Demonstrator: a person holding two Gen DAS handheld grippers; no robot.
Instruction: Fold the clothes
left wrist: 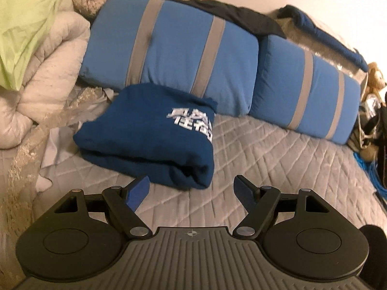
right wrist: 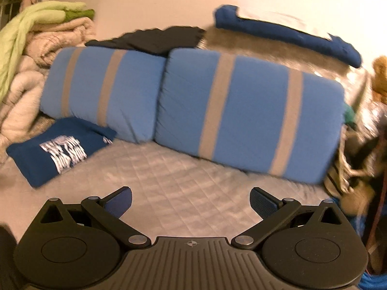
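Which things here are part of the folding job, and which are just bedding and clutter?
Job:
- folded navy shirt
- black garment on the pillows
- dark blue garment behind the pillows, possibly

Lying about:
- blue striped pillows
- cream comforter
- green cloth
- stuffed toy

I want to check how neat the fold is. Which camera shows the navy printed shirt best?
The left wrist view: the folded navy shirt lies sharp and whole just ahead of the open left gripper. The right wrist view shows it off to the left edge, smaller and motion-blurred.
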